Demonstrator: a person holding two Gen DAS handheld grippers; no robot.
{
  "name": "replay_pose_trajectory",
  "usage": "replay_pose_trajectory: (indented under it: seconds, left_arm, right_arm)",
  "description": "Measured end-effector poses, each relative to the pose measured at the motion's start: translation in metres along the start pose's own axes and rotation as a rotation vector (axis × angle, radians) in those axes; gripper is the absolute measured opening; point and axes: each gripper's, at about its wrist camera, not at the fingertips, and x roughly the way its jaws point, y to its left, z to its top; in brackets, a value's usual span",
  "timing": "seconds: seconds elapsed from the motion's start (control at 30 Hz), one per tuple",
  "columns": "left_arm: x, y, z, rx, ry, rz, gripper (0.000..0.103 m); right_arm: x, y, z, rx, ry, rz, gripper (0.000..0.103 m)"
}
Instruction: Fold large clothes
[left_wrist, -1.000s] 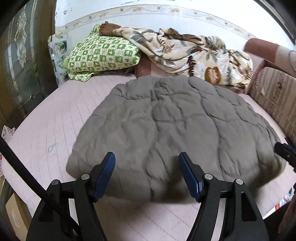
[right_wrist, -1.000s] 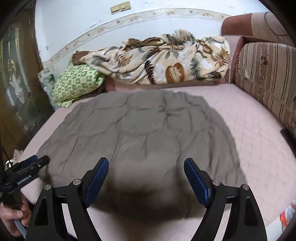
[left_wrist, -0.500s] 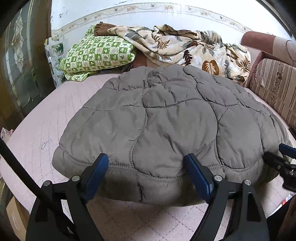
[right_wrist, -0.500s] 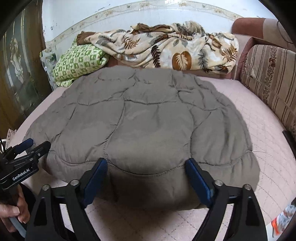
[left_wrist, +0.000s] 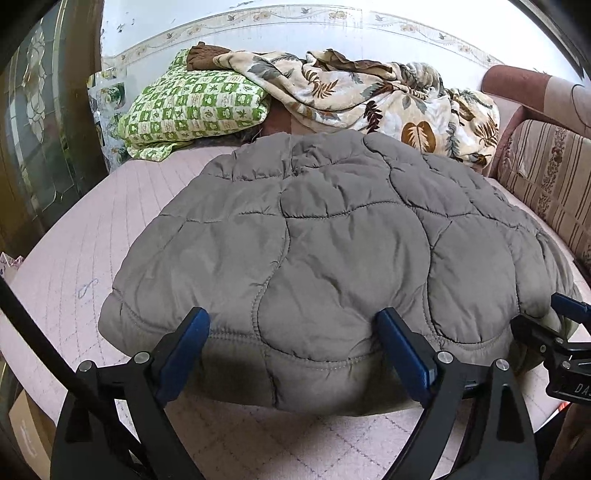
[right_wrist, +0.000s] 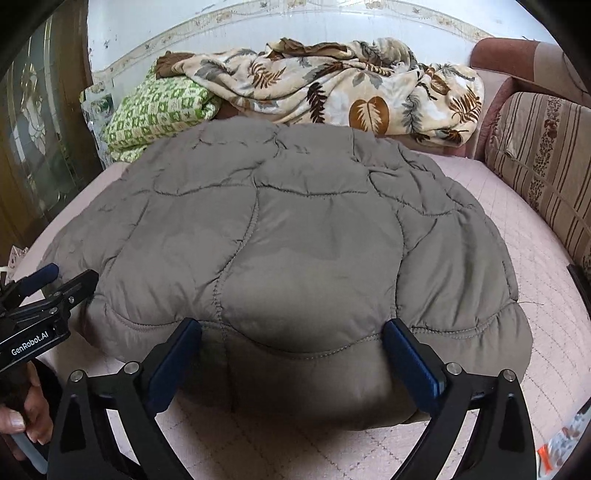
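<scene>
Closing in since 1 s ago: both grippers, L (left_wrist: 293, 341) & R (right_wrist: 291, 352), now at near hem of quilted jacket (left_wrist: 332, 236) on bed (left_wrist: 74, 236); jaws wide, nothing gripped. I judge pinch next.

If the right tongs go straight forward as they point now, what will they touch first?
Most likely the near hem of the grey quilted coat, which already lies between the open fingers of the right tongs. How much gap remains is unclear.
</scene>
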Motion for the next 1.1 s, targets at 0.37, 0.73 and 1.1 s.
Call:
replay_pose_trajectory:
  seconds: [0.37,0.73,1.1]
  left_arm:
    - [-0.005,0.002,0.001,-0.019,0.021,-0.018,0.093]
    - [0.002,0.001,0.011,-0.040,0.123,0.007,0.094]
    - [0.007,0.004,0.016,-0.075,0.215,0.006,0.094]
  right_arm:
    - [-0.029,0.001,0.002,-0.003,-0.103,-0.009,0.101]
    - [-0.028,-0.006,0.000,0.023,-0.087,-0.014,0.101]
    - [-0.025,-0.010,0.002,0.039,-0.083,-0.013,0.101]
